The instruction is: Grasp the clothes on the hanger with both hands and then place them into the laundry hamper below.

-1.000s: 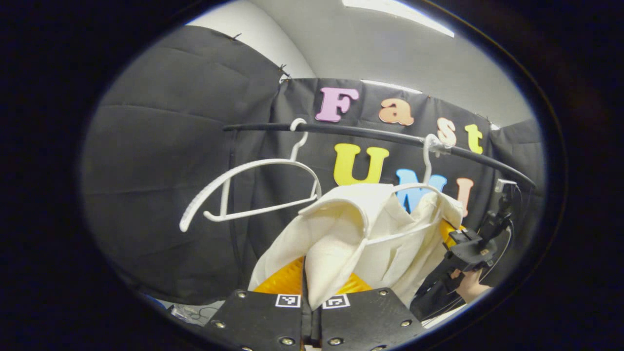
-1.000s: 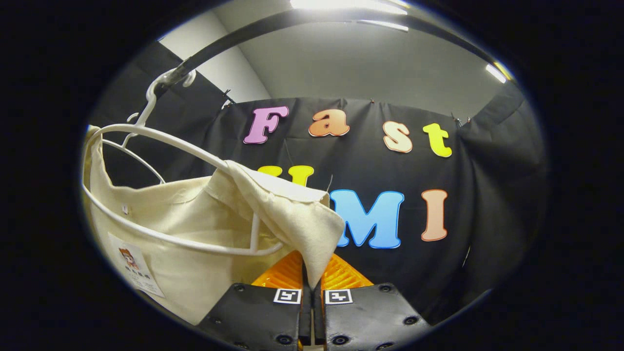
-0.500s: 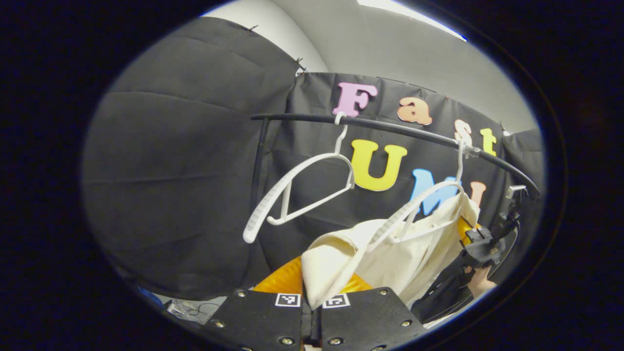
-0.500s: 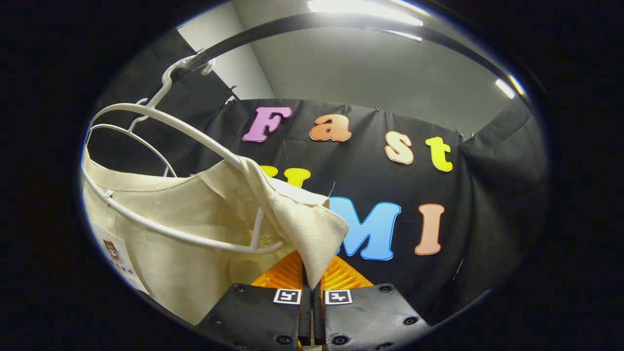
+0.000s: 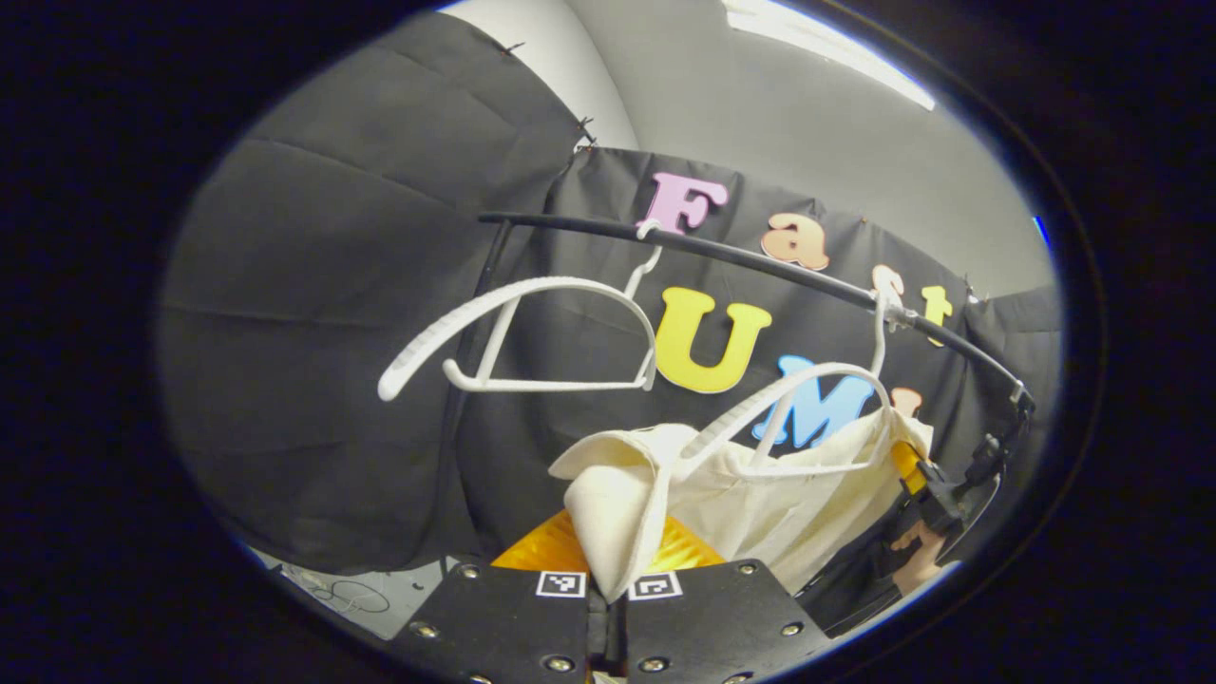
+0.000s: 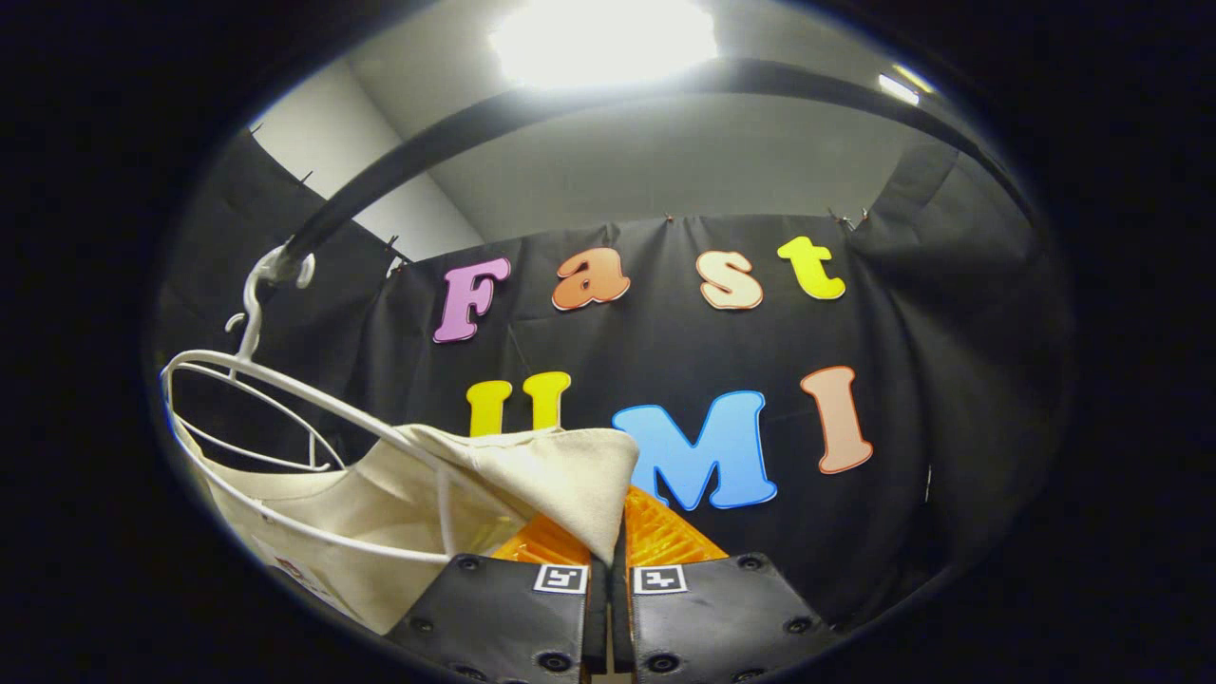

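A cream garment (image 5: 760,499) hangs from a white hanger (image 5: 807,399) on the black rail (image 5: 722,252). In the left gripper view, my left gripper (image 5: 608,560) is shut on the garment's left shoulder, which has slid off the hanger's arm. Far off at the right, the right gripper (image 5: 926,480) and a hand (image 5: 917,556) hold the other shoulder. In the right gripper view, my right gripper (image 6: 608,551) is shut on a fold of the cream garment (image 6: 380,513), with the hanger (image 6: 313,446) to the left still inside the neck.
A second, bare white hanger (image 5: 513,332) hangs on the rail to the left of the garment. The rail's upright post (image 5: 475,351) stands behind it. The black rail (image 6: 456,142) arcs close overhead in the right gripper view. Grey floor with a cable (image 5: 351,594) lies low left.
Both grippers have pulled the garment down; its left shoulder has come off the hanger arm, and the hanger rides higher against the cloth. The bare hanger swings.
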